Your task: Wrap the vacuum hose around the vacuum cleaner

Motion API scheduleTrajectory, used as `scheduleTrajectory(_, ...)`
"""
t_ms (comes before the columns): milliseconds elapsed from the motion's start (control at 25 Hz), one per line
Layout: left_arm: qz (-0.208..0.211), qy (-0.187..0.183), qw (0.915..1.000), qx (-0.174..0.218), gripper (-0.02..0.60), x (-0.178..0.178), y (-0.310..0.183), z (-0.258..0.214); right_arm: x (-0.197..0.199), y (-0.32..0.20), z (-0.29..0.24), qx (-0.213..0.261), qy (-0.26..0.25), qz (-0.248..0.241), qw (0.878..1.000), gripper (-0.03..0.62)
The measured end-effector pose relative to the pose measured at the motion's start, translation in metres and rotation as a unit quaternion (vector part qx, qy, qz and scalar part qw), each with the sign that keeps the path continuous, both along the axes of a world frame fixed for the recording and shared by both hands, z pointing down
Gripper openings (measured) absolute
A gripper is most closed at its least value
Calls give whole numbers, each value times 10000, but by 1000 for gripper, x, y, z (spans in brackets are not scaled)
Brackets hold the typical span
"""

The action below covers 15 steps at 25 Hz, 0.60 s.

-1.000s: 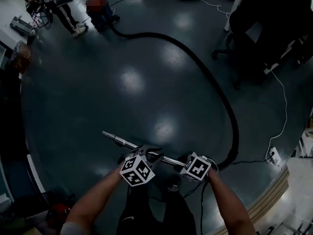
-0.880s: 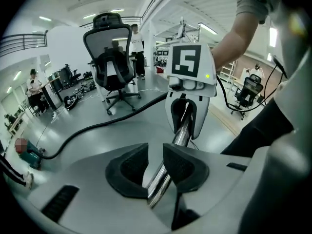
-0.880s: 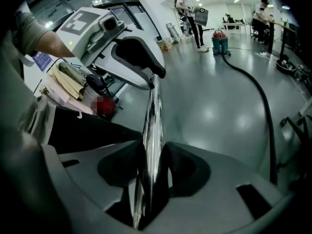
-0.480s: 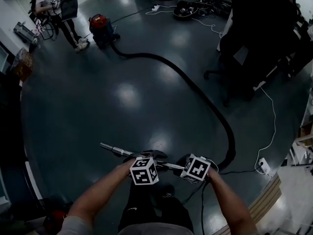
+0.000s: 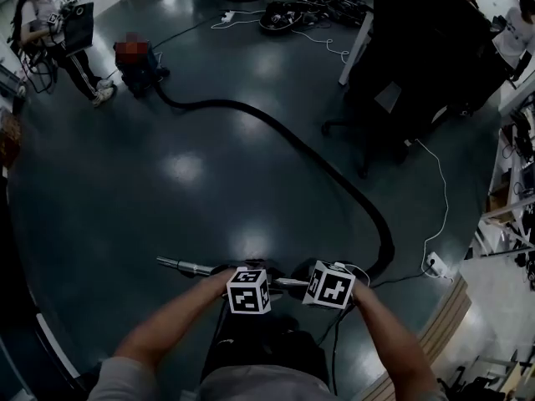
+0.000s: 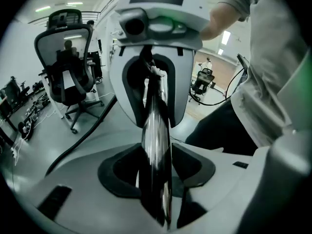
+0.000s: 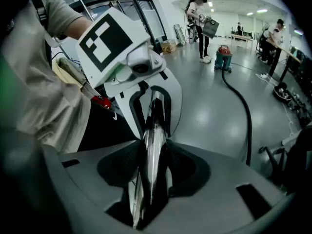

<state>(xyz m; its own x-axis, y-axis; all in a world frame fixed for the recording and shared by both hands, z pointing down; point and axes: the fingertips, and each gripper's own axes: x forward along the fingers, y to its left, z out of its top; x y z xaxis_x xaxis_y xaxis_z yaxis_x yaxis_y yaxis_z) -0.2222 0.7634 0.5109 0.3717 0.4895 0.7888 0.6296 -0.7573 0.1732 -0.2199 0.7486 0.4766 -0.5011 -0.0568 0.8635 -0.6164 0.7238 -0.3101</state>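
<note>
The wrapping is not yet begun: the black vacuum hose (image 5: 334,178) lies at full stretch in a long curve over the dark floor (image 5: 192,165). It runs to the red and teal vacuum cleaner (image 7: 224,58), which stands well apart at the far end. Only the metal wand (image 5: 180,265) at the near end is in hand. The right gripper (image 7: 152,162) is clenched on it, while the left gripper (image 6: 157,165) has just been opening its jaws, with the wand between them and seemingly loose. All the hose remains to be carried over and coiled. A person (image 5: 58,32) stands just beside the cleaner, an office chair (image 6: 70,65) is near the hose's curve, and a white cable (image 5: 443,199) trails to a power strip (image 5: 435,264).
</note>
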Motion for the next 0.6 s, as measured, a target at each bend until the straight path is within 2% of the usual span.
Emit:
scheduleTrajectory(120, 233, -32, 9997, 0, 199, -4, -13, -8, -10, -21, -18, 103, 68, -21, 9999, 166)
scheduleTrajectory(160, 196, -33, 9998, -77, 169, -4, -19, -14, -12, -28, -24, 153, 116, -38, 9998, 164)
scheduleTrajectory(280, -70, -74, 9990, -427, 166, -6, -35, -28, -14, -46, -41, 338, 221, 31, 9992, 163)
scheduleTrajectory(440, -350, -144, 9972, -642, 164, -6, -47, -35, -4, -67, -69, 806, 322, 456, 9952, 160)
scheduleTrajectory(600, -379, -106, 9974, -599, 164, -6, -58, -44, 13, -82, -103, 1381, 720, 936, 9834, 160)
